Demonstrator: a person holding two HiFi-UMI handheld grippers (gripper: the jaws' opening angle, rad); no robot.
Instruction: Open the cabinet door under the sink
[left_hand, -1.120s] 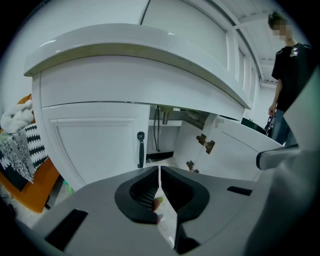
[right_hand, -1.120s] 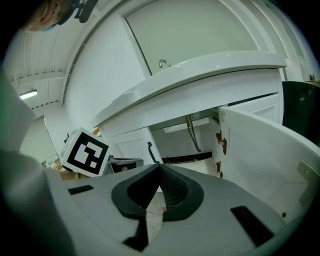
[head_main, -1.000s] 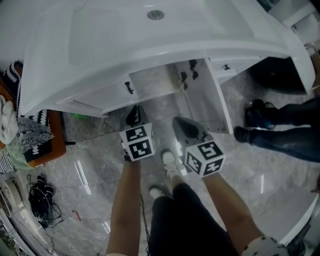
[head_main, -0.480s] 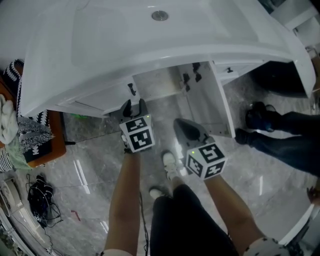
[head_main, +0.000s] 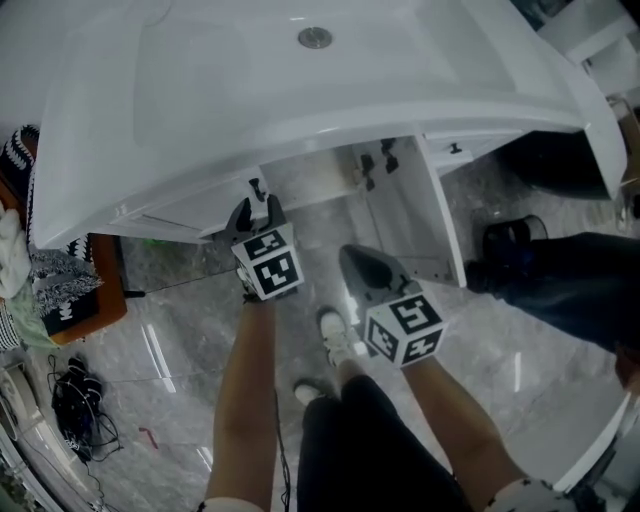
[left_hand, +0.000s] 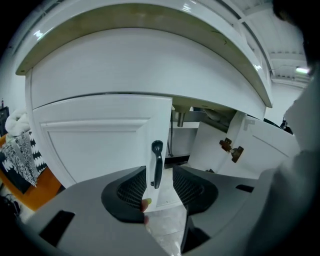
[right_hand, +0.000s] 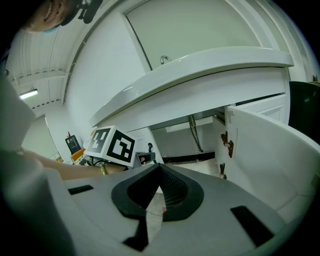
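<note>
Under the white ceramic sink, your left gripper has just been opening its jaws wide. The black bar handle of the white panelled cabinet door stands between them, clear of both pads. Your right gripper has its jaws together, empty.

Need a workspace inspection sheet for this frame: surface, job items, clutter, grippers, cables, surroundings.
Surface: glossy grey tile floor; white sink top above the cabinet.
Job's things: left cabinet door looks closed, black handle at its edge; right cabinet door swung open.
Clutter: patterned cloth on an orange stool, far left.
Grippers: left gripper jaws have just been opening, straddle the handle, pads not touching; right gripper jaws together, empty, held back.
Cables: black tangle on the floor, lower left.
Surroundings: bystander's legs and dark shoes at right.
</note>
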